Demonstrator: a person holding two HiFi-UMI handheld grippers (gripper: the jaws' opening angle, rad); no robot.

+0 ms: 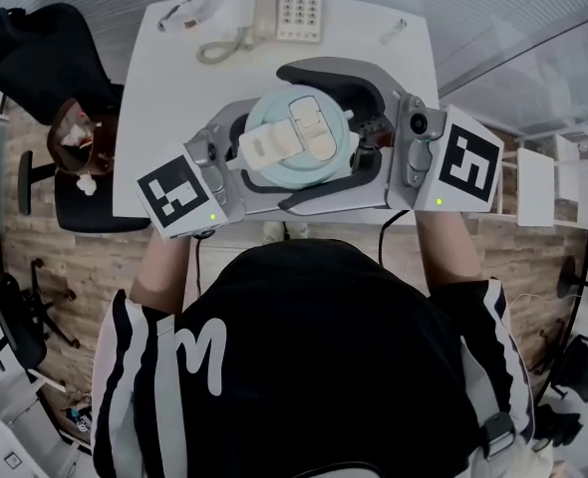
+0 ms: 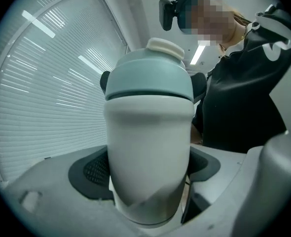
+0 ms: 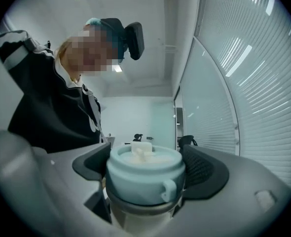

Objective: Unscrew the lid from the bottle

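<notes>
Two grippers share one bottle, held up over the near part of the counter (image 1: 174,78) and, as far as I can judge, resting on nothing else. On the left, the left gripper (image 2: 148,174) is clamped on the bottle (image 2: 150,142): its dark pads press either side of the white body, low down. The body is opaque, so whether it holds anything cannot be told. Above it the pale blue lid (image 2: 150,78) sits square on the neck with only a thin dark seam beneath, so it reads as not yet unscrewed. The cream flip cap (image 2: 164,47) on top lies shut. On the right, the right gripper (image 3: 146,169) is closed around the lid, one pad on each side, with a small loop (image 3: 167,190) on the lid's wall facing its camera. The main risk is the smooth body slipping in the left gripper once the right one twists, so bottle and lid would turn together and nothing would loosen. A skewed twist could also tilt the bottle. If there is liquid inside, it would spill as the lid frees, onto the person or the counter, where a phone (image 1: 292,6) lies at the far side. With no support beneath, any slackening of the left hold would drop the bottle. A pad bearing on the loop or cap instead of the wall could slip off or pop the cap open.
</notes>
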